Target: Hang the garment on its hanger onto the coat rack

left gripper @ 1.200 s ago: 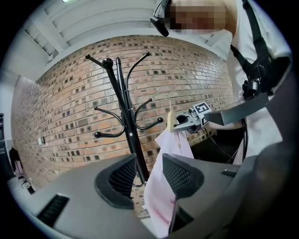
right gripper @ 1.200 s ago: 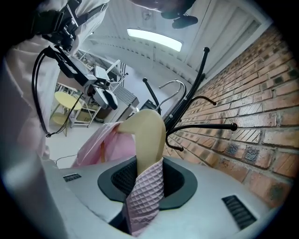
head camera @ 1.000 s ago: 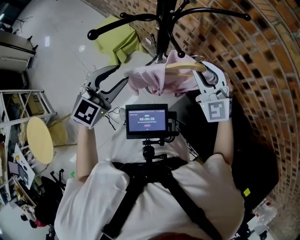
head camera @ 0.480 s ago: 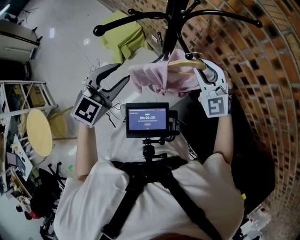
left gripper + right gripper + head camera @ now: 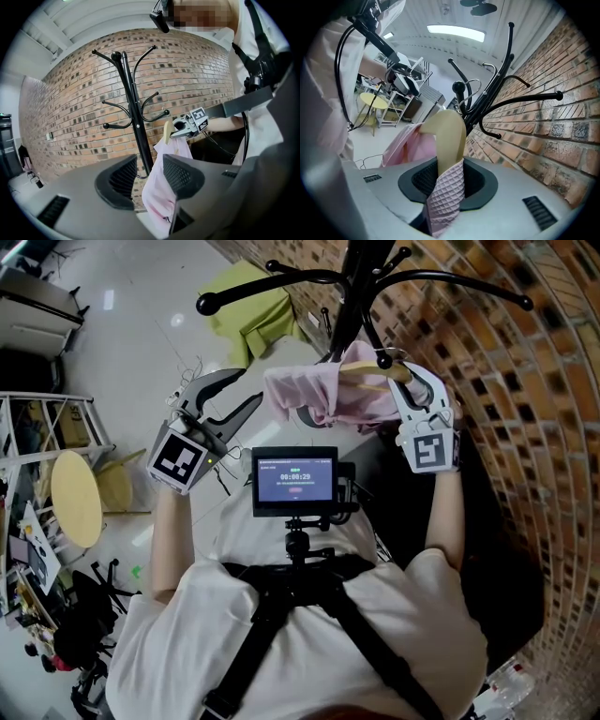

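Note:
A pink garment (image 5: 314, 395) hangs on a pale wooden hanger (image 5: 375, 371) with a metal hook (image 5: 472, 92). My right gripper (image 5: 405, 382) is shut on the hanger's shoulder and a fold of the pink cloth (image 5: 443, 192), close to the black coat rack (image 5: 354, 292). The hook sits beside the rack's pole, below its curved arms (image 5: 520, 97); I cannot tell whether it touches one. At the garment's left edge, my left gripper (image 5: 251, 388) stands open with wide jaws. In the left gripper view the garment (image 5: 159, 187) hangs just beyond its jaws.
A brick wall (image 5: 511, 381) runs close behind the rack on the right. On the floor lies a green cloth (image 5: 246, 304). A round yellow table (image 5: 75, 501) and a white frame shelf (image 5: 42, 423) stand to the left. A small monitor (image 5: 293, 480) is mounted at the person's chest.
The right gripper has carried the hanger and garment slightly lower and nearer the rack's pole. The left gripper has stayed open in about the same place.

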Tool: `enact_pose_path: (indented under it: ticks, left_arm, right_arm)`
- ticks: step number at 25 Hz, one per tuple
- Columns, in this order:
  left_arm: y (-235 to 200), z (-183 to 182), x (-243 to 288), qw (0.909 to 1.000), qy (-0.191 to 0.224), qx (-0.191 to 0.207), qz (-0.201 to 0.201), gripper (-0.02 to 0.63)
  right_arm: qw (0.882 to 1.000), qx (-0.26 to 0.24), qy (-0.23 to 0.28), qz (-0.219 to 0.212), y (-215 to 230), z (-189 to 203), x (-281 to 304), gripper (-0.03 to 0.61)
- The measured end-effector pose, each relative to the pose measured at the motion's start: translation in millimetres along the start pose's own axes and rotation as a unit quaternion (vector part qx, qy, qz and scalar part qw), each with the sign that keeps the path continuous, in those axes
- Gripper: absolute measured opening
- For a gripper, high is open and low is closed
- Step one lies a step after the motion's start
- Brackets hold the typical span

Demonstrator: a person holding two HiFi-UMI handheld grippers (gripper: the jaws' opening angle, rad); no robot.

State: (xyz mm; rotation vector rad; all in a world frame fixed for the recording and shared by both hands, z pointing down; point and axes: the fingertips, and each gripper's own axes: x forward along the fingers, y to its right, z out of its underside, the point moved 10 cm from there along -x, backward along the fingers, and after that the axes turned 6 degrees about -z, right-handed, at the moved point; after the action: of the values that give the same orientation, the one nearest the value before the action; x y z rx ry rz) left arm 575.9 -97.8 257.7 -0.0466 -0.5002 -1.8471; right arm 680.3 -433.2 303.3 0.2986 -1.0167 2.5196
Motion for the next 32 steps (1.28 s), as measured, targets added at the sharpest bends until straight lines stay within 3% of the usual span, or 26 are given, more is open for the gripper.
enact_pose_path:
  ticks: [23,32]
  left_arm:
    - [-22.3,6.0,-14.6,0.9997,0.008,-0.02,-0.007,0.174]
    - [-23.0,8.7,-18.4,0.9995,0.008,-0.025,-0.016,0.174]
  right_arm:
    - [1.0,-0.008,-0.001,-0.013,-11.8,7.8,42.5,0.101]
    - [1.0,0.013,0.003,-0.017,-9.4,14.0,63.8,0.101]
